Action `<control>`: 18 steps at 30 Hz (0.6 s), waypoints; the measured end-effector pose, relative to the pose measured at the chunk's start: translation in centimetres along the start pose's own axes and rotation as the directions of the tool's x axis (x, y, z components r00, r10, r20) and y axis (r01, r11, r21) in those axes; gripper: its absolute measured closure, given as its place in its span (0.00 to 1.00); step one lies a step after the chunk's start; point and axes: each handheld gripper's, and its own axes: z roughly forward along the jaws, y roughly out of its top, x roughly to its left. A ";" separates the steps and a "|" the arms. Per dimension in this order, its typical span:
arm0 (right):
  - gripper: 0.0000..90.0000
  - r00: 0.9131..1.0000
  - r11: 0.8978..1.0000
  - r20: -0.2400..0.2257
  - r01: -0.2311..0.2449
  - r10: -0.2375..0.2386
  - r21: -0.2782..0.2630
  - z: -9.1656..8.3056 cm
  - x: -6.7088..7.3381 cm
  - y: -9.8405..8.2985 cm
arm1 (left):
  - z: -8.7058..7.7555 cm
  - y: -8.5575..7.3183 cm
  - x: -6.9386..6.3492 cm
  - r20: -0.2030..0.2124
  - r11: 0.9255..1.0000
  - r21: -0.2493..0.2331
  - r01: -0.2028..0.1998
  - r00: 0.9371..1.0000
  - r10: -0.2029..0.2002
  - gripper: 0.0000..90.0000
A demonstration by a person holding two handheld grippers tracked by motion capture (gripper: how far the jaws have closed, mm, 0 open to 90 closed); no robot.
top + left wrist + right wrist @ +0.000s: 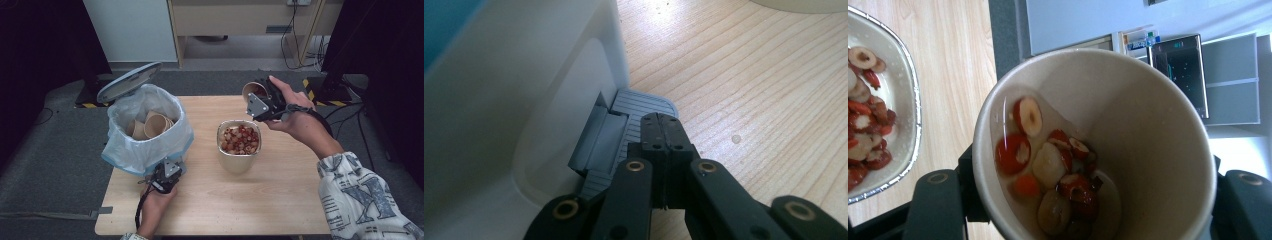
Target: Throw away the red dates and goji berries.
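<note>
My right gripper (261, 101) is shut on a brown paper cup (252, 90), held tilted above the far side of the table. In the right gripper view the paper cup (1128, 120) holds sliced red fruit in liquid (1053, 170). A metal tub (238, 159) of the same fruit slices stands mid-table, left of and below the cup; its rim (915, 125) is at that view's left. My left gripper (161, 181) is shut, its tips (663, 131) pressing on the grey foot pedal (634, 115) of a white pedal bin (145, 145). The bin's lid (129, 81) stands open.
The bin has a pale blue bag liner and holds several used paper cups (156, 125). The wooden table (280, 200) has free room at its front and right. Black stands and cables (320, 55) lie on the floor beyond the table's far edge.
</note>
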 end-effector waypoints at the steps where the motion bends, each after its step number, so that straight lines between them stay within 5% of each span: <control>1: 0.34 1.000 1.000 0.004 0.011 -0.011 0.003 0.0 0.1 0.0 | 0.0 0.0 0.0 0.000 1.000 0.000 0.000 1.000 0.000 0.99; 7: 0.34 0.999 0.999 0.004 0.049 -0.049 0.010 0.0 0.3 0.1 | 0.0 0.0 0.0 0.000 1.000 0.000 0.000 1.000 0.000 0.99; 18: 0.34 0.999 0.999 -0.002 0.032 -0.032 0.004 -0.1 0.2 -0.1 | 0.0 0.0 0.0 0.000 1.000 0.000 0.000 1.000 0.000 0.99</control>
